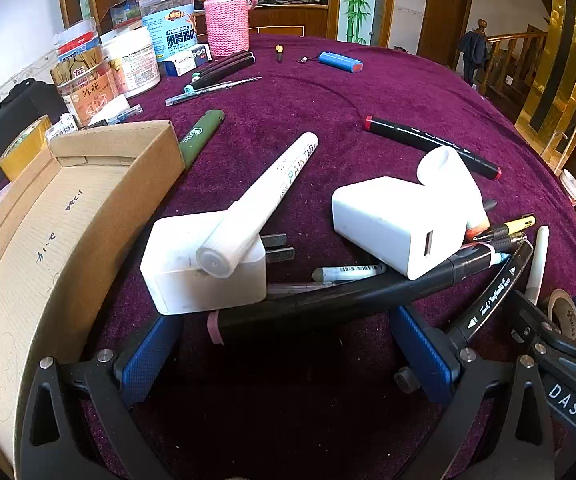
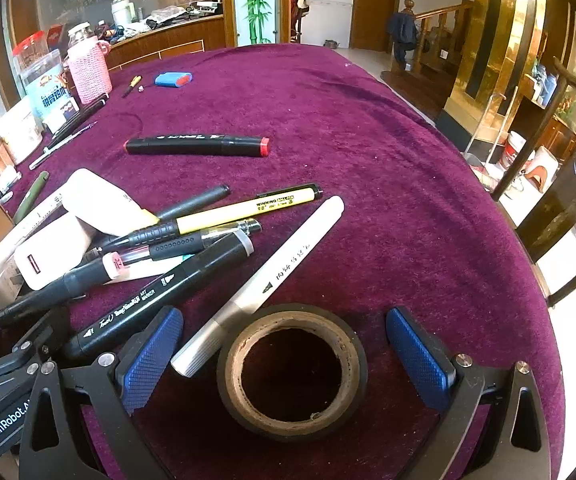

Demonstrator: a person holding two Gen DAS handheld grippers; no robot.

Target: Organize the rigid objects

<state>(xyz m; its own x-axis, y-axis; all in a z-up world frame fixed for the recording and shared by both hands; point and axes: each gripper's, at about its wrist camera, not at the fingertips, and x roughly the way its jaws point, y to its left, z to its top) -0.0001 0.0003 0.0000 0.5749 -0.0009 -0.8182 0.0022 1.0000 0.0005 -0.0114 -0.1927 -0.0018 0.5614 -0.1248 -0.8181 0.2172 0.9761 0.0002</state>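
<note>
I see the purple-velvet counter (image 1: 368, 92) bearing an open brown cardboard box (image 1: 60, 216) at left. My left gripper (image 1: 288, 354) has jaws apart before a white square charger (image 1: 204, 264); my right gripper (image 2: 284, 356), jaws apart, flanks a black tape roll (image 2: 292, 368).

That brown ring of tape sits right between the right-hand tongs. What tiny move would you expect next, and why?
Probably a small push forward and then a squeeze. The right tongs stand open, their blue pads astride the dark roll of tape without touching it. The white marker pen lies against the roll's left side, so closing slowly seems wise. An open cardboard box waits nearby.
</note>
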